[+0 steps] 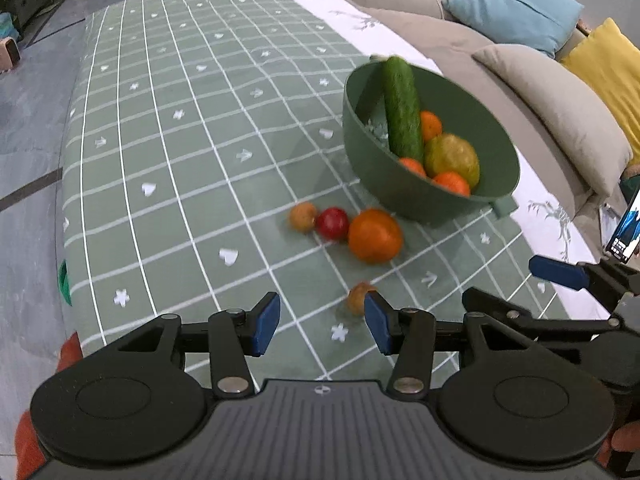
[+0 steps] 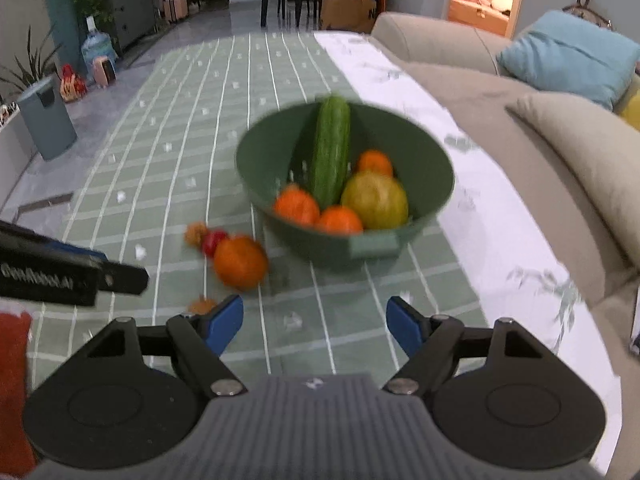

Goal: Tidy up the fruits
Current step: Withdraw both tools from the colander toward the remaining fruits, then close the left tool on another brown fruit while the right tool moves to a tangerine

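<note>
**Nearest loose fruit sits just off the left tongs**

The left tongs [image 1: 322,322] gape wide and empty; a small brown fruit [image 1: 357,298] lies on the counter [image 1: 180,200] at their right-hand tip. The right tongs [image 2: 315,322], equally open and empty, are farther from it. Beyond, the orange [image 1: 375,235], then the bowl [image 1: 400,196].

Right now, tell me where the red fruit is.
The red fruit lies on the green checked tablecloth, in front of the green bowl, wedged between a small brownish fruit on its left and the big orange.
</note>
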### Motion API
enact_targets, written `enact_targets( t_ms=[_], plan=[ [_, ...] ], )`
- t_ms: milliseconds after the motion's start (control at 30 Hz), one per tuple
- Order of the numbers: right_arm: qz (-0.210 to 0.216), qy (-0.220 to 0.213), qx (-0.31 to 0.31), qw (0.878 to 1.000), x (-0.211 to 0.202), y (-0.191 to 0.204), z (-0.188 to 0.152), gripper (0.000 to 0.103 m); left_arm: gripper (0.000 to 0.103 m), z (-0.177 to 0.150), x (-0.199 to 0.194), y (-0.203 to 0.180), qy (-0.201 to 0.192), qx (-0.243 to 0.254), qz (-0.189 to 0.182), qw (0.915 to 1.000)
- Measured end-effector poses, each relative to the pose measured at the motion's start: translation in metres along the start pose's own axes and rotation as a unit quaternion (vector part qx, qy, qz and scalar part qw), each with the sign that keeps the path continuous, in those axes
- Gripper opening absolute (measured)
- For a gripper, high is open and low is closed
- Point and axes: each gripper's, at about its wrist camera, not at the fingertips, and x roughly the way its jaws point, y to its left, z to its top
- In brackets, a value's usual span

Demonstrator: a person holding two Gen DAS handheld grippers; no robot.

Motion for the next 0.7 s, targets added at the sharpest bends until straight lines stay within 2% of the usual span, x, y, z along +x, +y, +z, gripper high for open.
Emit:
enact_targets(
  t_ms=[167, 433, 500, 567, 633, 700],
  plan=[
    [0.005, 0.019, -0.003, 1.0, 0.014, 0.001, -0.016, 0.074, 0.058, -0.013, 0.009, 0.002, 0.004, -0.004, -0.003, 1.0],
    [0.032, 0.027, -0.012, 0.999, 0.025, 0.004, -0.019, 0.051, 0.054, -0.014, 0.023, 0.007, 0.012, -0.035, -0.033, 0.9988],
    [0.038, 0.027, -0.012, 0.999, 0.028, 0.006, -0.019, 0.048, 0.053, -0.012, 0.026, 0.006, 0.015, -0.038, -0.041, 0.9983],
    [0.039, 0.028, -0.015, 0.999, 0.031, 0.006, -0.019, 0.045, 0.051, -0.01, 0.03, 0.003, 0.02, -0.036, -0.047, 0.998],
    [0.036, 0.031, -0.017, 0.999, 0.035, 0.006, -0.019, 0.038, 0.051, -0.008, 0.035, -0.002, 0.024, -0.029, -0.046, 0.9983],
    [0.037, 0.035, -0.014, 0.999, 0.038, 0.005, -0.019, 0.037, 0.051, -0.007, 0.04, -0.008, 0.026, -0.019, -0.041, 0.9986]
  ],
)
